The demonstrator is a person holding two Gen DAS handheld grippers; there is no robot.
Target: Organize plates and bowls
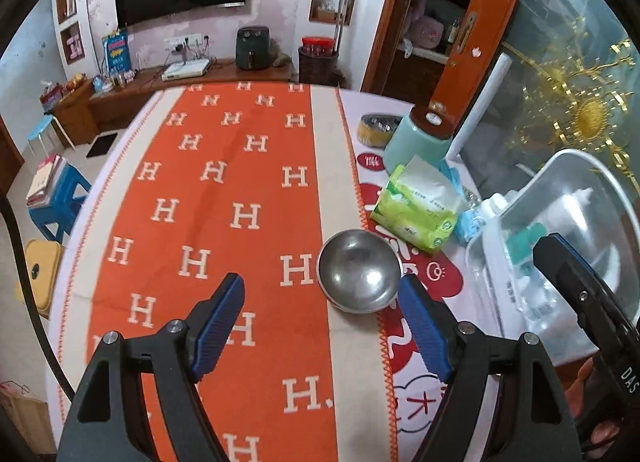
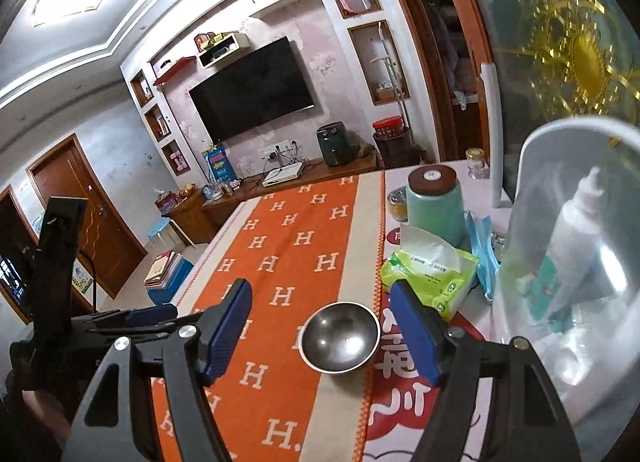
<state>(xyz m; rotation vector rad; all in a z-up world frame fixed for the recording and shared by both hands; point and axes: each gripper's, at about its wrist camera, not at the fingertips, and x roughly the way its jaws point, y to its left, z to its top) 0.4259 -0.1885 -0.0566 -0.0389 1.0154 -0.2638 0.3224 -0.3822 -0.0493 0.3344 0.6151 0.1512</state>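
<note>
- The steel bowl point(image 1: 359, 270) sits upright on the beige band of the orange H-patterned table runner point(image 1: 224, 198), at its right edge, where the red-and-white tablecloth point(image 1: 436, 282) begins
- No plates and no other bowls show in either view, so where this one should go cannot be told
- The left gripper point(image 1: 322, 328) has its fingers spread wide and empty; the bowl lies ahead, close to the right pad rather than centred in the gap
- The right gripper point(image 2: 320, 326) is also wide and empty, and in its view the bowl point(image 2: 340, 338) lies between the blue pads point(image 2: 228, 326), so it looks better placed for the pick
- My judgement: the step in hand is the approach to the bowl
- To do it well, bring one pad inside the rim and the other outside, then pinch the wall; thin polished steel is likely to slip, so close firmly and lift straight up
- Keep clear of the green tissue pack point(image 1: 416, 208) just beyond the bowl, and of the clear plastic tub point(image 1: 560, 246) to the right
</note>
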